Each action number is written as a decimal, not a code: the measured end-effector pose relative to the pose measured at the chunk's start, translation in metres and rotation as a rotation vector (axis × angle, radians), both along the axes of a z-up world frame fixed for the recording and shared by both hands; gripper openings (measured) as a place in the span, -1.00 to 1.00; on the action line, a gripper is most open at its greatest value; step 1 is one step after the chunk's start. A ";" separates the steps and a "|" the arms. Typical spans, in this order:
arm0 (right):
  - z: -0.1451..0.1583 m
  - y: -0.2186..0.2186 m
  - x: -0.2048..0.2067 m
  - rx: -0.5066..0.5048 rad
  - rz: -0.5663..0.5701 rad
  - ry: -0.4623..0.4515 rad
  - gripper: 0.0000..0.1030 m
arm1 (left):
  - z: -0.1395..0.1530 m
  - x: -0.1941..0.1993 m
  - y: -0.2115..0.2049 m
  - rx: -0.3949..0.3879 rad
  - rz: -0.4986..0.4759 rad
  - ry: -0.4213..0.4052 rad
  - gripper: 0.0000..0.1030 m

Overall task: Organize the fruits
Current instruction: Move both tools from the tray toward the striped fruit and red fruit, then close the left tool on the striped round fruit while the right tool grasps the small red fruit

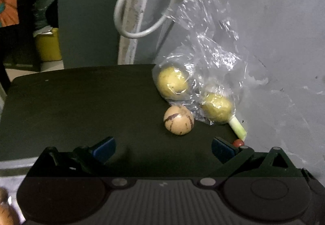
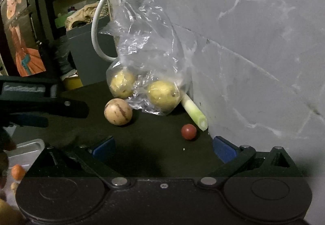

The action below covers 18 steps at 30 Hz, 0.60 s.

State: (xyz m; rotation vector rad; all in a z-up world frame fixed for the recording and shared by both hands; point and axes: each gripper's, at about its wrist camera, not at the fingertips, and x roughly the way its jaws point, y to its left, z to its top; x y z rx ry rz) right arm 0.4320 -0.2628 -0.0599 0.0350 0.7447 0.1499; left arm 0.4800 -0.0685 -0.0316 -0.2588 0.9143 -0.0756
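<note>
A tan fruit with brown streaks (image 1: 178,120) (image 2: 118,111) lies loose on the dark tabletop (image 1: 81,103) (image 2: 158,139). Behind it a clear plastic bag (image 1: 205,46) (image 2: 148,46) holds two yellow fruits (image 1: 172,82) (image 1: 217,108) (image 2: 122,83) (image 2: 163,95). A small red fruit (image 2: 189,132) (image 1: 238,143) and a pale green stalk (image 2: 194,112) (image 1: 238,127) lie by the wall. My left gripper (image 1: 163,148) is open, just short of the tan fruit, and shows at the left edge of the right wrist view (image 2: 30,111). My right gripper (image 2: 163,148) is open with nothing between its fingers, short of the red fruit.
A grey wall (image 1: 274,52) (image 2: 254,42) bounds the table on the right. A white cable (image 1: 130,11) (image 2: 97,27) loops down behind the bag. A metal tray (image 2: 26,151) with an orange fruit (image 2: 17,172) sits at lower left. A yellow bucket (image 1: 48,46) stands beyond the table's far edge.
</note>
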 end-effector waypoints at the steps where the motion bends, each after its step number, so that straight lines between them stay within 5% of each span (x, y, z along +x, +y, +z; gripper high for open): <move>1: -0.003 0.001 0.003 -0.009 0.000 -0.001 0.86 | -0.003 0.005 -0.002 0.002 -0.007 0.004 0.99; 12: -0.030 0.014 0.026 -0.156 -0.018 0.020 0.60 | -0.026 0.047 -0.028 0.055 -0.053 0.018 0.99; 18: -0.035 0.015 0.037 -0.147 -0.096 0.034 0.41 | -0.034 0.061 -0.037 0.064 -0.046 0.029 0.99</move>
